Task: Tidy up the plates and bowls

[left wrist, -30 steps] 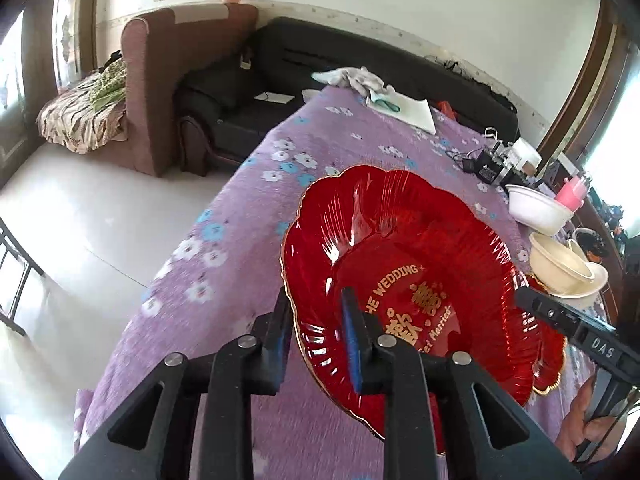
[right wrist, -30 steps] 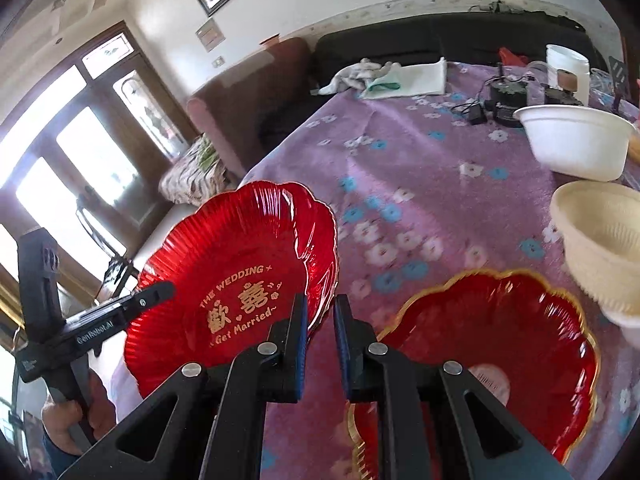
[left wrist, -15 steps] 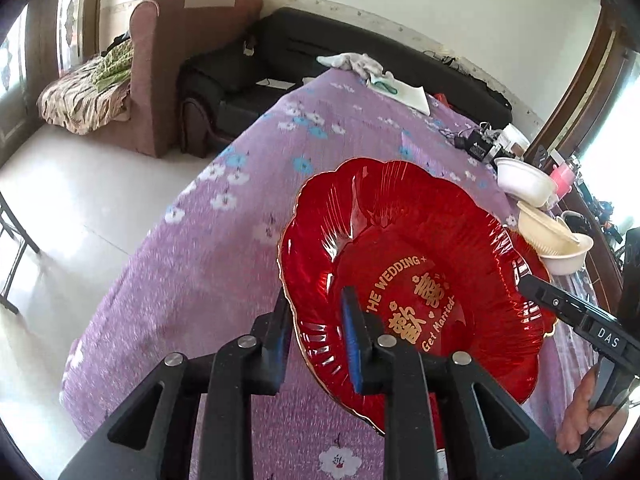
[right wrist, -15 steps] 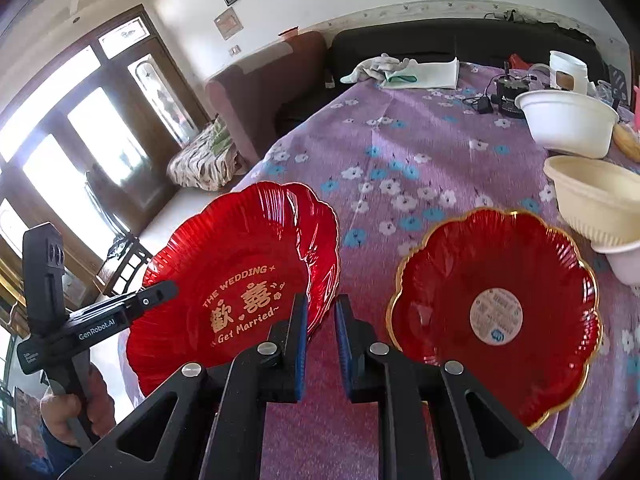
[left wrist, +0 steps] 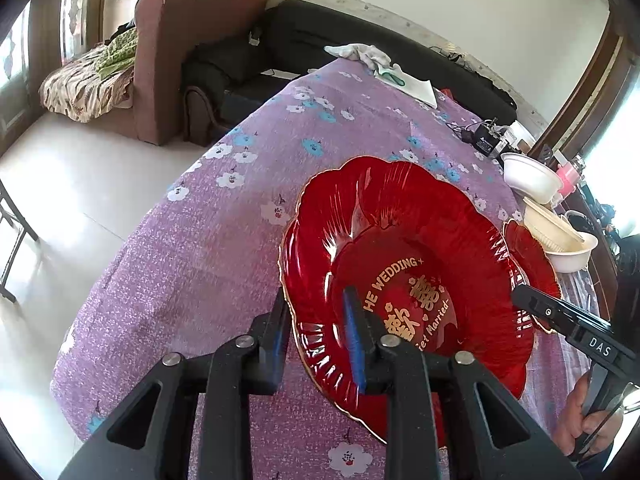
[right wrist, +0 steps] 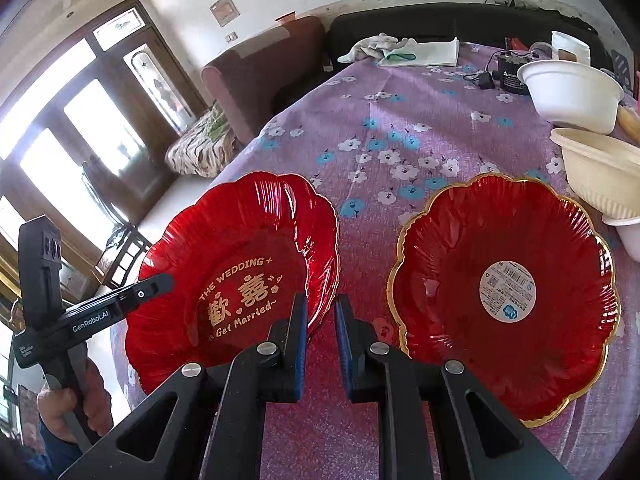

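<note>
A red scalloped plate [left wrist: 400, 248] with gold "The Wedding" lettering is carried low over the purple cloth between both grippers. My left gripper [left wrist: 316, 296] straddles its near rim; the jaws are opening, and the rim is still between them. My right gripper [right wrist: 320, 300] is shut on the plate's [right wrist: 240, 256] opposite rim. A second red plate [right wrist: 504, 292] with a gold rim and a round sticker lies flat to the right. A white bowl [right wrist: 572, 92] stands behind it. A cream bowl [right wrist: 600, 168] sits nested in another white bowl [right wrist: 628, 236].
The table [left wrist: 208, 240] wears a purple flowered cloth; its left edge drops to a pale floor. Chargers and cables [right wrist: 508, 76], a white cup [right wrist: 568, 46] and white cloths [right wrist: 400, 50] lie at the far end. A brown armchair [left wrist: 168, 60] and black sofa [left wrist: 320, 32] stand beyond.
Both grippers and the wedding plate have drawn back toward the table's near end and sunk a little. The second red plate has come fully into view. The left jaws stand slightly wider.
</note>
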